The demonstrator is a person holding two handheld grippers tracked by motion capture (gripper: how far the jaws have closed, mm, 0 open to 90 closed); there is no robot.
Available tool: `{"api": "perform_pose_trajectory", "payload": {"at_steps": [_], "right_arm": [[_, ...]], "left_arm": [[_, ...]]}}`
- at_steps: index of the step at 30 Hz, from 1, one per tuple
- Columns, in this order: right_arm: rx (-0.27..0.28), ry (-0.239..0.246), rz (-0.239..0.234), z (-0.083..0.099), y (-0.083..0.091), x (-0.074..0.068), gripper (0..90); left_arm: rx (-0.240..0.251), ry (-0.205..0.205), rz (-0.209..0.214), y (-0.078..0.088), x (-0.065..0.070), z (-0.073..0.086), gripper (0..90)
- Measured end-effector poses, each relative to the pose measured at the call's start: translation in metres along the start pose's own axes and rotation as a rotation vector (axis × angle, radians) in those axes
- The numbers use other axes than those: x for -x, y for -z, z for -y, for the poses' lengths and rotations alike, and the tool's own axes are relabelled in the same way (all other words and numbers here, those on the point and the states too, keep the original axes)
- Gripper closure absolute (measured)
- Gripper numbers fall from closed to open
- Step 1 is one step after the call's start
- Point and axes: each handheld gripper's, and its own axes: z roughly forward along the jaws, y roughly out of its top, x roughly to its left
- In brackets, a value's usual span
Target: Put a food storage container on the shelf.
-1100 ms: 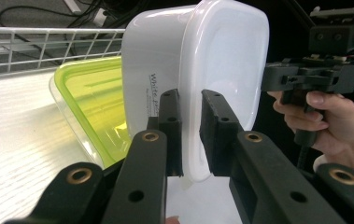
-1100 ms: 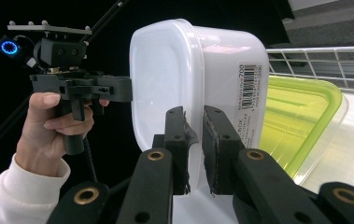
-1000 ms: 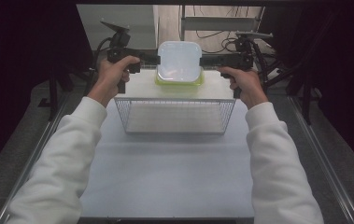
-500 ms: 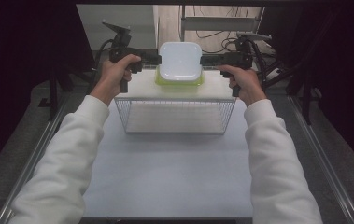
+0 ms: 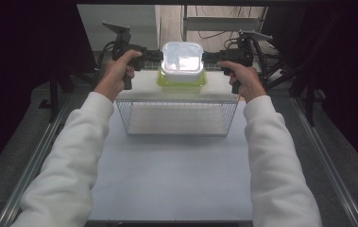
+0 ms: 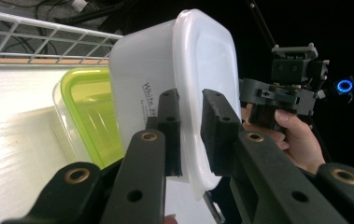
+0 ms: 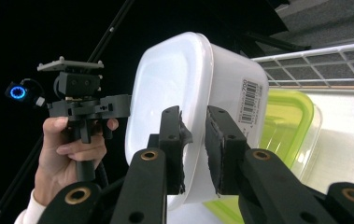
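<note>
A white lidded plastic container [image 5: 182, 60] sat level and lid up, directly above a second container with a yellow-green lid [image 5: 181, 80]; whether the two touched could not be told. Its side walls carried black lettering and a barcode sticker. The green-lidded one was clear-walled and rested on the pale surface [image 5: 139, 87].

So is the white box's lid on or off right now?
On. The white lid sits flush on the white box, and each gripper, left and right, pinches its rim.
</note>
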Motion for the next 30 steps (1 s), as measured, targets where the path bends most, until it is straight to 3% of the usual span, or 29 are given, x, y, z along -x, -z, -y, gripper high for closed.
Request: {"api": "perform_pose_trajectory", "payload": {"at_steps": [5,13,21,24,27,28,30], "right_arm": [[0.019,-0.042,-0.009,-0.002,-0.003,0.007,75.9],[0.033,-0.079,-0.009,-0.004,-0.006,0.013,75.7],[0.041,-0.076,-0.003,-0.004,-0.006,0.012,73.1],[0.059,-0.049,-0.01,-0.002,-0.006,0.009,64.7],[0.08,0.014,0.018,-0.001,0.0,0.0,57.2],[0.08,0.014,0.018,-0.001,0.0,0.0,57.2],[0.088,0.048,0.03,0.001,0.006,-0.006,54.3]], "left_arm": [[0.018,0.025,0.008,-0.003,-0.004,-0.002,77.2],[0.036,0.028,-0.01,-0.005,-0.008,-0.003,78.5],[0.035,0.013,-0.009,-0.004,-0.007,-0.002,76.7],[0.038,-0.015,-0.009,-0.003,-0.003,0.0,66.9],[0.054,-0.072,-0.049,0.004,0.003,0.002,58.4],[0.062,-0.091,-0.053,0.007,0.006,0.004,58.4],[0.069,-0.103,-0.039,0.011,0.01,0.007,54.9]]}}
